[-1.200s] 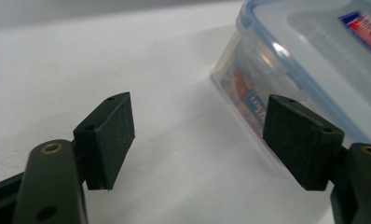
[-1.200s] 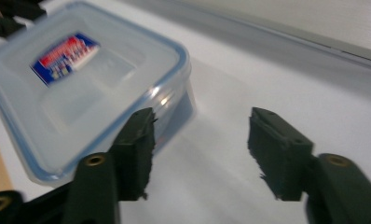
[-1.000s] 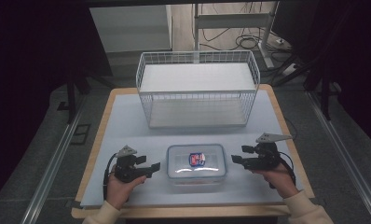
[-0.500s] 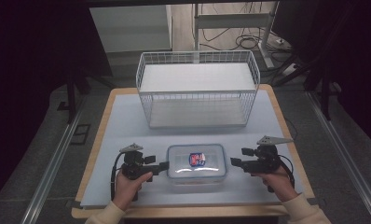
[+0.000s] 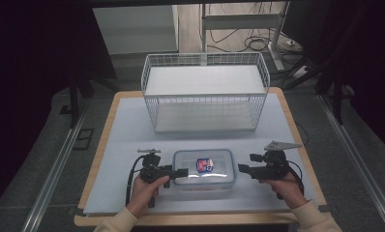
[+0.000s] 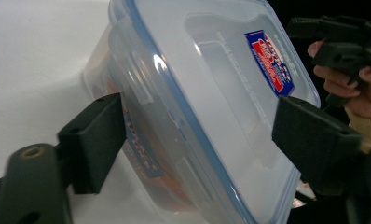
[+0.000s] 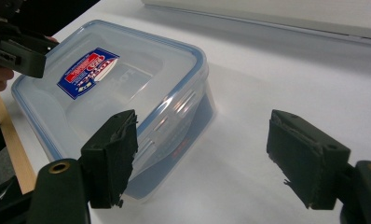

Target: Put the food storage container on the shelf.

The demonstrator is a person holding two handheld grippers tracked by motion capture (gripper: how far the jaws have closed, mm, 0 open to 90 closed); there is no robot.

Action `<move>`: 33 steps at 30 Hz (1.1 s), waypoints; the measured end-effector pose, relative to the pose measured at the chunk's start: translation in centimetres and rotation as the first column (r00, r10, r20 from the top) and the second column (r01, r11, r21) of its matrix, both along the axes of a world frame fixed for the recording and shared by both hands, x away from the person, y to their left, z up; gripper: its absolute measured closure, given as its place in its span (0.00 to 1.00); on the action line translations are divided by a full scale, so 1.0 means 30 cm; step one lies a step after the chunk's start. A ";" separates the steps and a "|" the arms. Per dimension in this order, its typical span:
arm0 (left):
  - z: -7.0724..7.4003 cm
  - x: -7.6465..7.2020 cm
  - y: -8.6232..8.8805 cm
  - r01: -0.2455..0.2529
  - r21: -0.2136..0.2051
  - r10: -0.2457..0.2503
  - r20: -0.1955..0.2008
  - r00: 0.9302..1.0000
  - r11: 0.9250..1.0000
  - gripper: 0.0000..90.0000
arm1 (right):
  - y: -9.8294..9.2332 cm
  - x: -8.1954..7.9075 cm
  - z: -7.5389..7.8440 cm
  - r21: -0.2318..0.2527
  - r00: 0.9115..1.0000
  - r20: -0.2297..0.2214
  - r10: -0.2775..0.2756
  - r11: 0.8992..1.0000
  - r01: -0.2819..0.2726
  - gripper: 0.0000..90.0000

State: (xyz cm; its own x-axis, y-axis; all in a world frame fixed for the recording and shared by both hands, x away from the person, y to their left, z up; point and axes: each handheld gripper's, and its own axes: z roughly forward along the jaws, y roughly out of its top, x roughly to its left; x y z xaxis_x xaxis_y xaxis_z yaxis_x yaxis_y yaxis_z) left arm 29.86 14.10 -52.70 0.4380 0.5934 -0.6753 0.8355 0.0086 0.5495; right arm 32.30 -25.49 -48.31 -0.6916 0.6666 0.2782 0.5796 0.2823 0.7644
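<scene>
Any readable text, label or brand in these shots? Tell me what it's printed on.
Red, white and blue sticker on the lid of the clear plastic container: print too blurred to read.
Second label on the container's side wall: print too blurred to read.
Wire basket: no text seen.
</scene>
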 end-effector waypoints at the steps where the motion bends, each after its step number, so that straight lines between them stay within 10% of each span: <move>1: 0.000 0.000 0.000 0.000 0.000 0.000 0.000 1.000 1.000 0.19 | 0.000 0.000 0.000 0.000 1.000 0.000 0.000 1.000 0.000 0.27; 15: 0.010 -0.006 0.030 -0.019 -0.027 0.019 -0.010 1.000 0.999 0.36 | 0.050 0.005 -0.019 0.013 0.998 -0.053 0.038 0.999 -0.038 0.26; 22: 0.008 -0.007 0.033 -0.018 -0.030 0.018 -0.008 1.000 0.999 0.36 | 0.099 0.045 -0.040 0.085 0.985 -0.165 0.042 0.996 -0.028 0.25; 27: 0.007 -0.008 0.034 -0.015 -0.031 0.015 -0.005 1.000 0.999 0.36 | 0.113 0.077 -0.066 0.139 0.955 -0.293 0.050 0.990 -0.009 0.23; 30: 0.007 -0.009 0.034 -0.015 -0.031 0.014 -0.005 1.000 0.999 0.37 | 0.127 0.088 -0.087 0.180 0.917 -0.390 0.083 0.984 -0.013 0.22; 33: 0.006 -0.010 0.033 -0.018 -0.033 0.018 -0.005 1.000 0.999 0.37 | 0.125 0.089 -0.084 0.179 0.915 -0.396 0.078 0.984 -0.006 0.27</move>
